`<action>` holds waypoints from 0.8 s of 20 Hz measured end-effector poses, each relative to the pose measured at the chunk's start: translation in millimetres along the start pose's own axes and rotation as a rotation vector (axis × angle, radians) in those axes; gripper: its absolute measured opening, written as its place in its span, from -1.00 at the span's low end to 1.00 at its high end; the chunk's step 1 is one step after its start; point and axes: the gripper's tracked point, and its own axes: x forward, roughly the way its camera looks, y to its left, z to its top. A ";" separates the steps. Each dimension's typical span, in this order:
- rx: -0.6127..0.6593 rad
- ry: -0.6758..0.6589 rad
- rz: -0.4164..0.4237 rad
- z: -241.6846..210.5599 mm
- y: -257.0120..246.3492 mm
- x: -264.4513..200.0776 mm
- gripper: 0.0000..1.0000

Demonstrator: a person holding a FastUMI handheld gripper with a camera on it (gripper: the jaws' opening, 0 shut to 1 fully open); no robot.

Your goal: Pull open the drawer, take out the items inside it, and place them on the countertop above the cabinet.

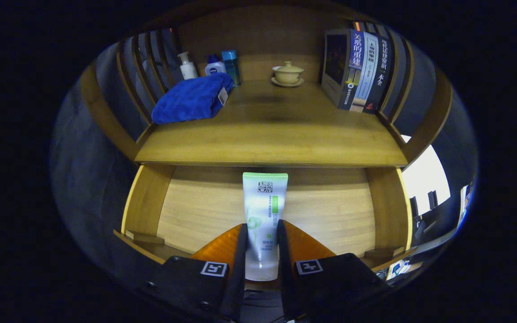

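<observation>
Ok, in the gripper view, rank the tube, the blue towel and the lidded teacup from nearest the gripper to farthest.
1. Tube: between the gripper fingers, over the open drawer.
2. Blue towel: on the countertop, left.
3. Lidded teacup: at the countertop's back, near the middle.

We see a white tube (263, 220) with a green crimped end, held upright between the fingers of the hand-held gripper (262, 251), which press on its lower part, above the open wooden drawer (195, 211), below the bench (267, 139).
</observation>
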 end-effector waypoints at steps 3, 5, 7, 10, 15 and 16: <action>-0.019 -0.037 -0.015 12.2 -9.3 -17.1 -0.17; -0.024 -0.059 -0.026 21.4 -15.8 -27.1 -0.16; -0.024 -0.078 -0.024 32.5 -17.3 -32.7 -0.16; -0.025 -0.116 -0.025 56.2 -18.6 -35.7 -0.17; -0.018 -0.155 -0.020 96.8 -9.8 -19.8 -0.16; -0.018 -0.163 -0.022 106.2 -9.0 -15.1 -0.17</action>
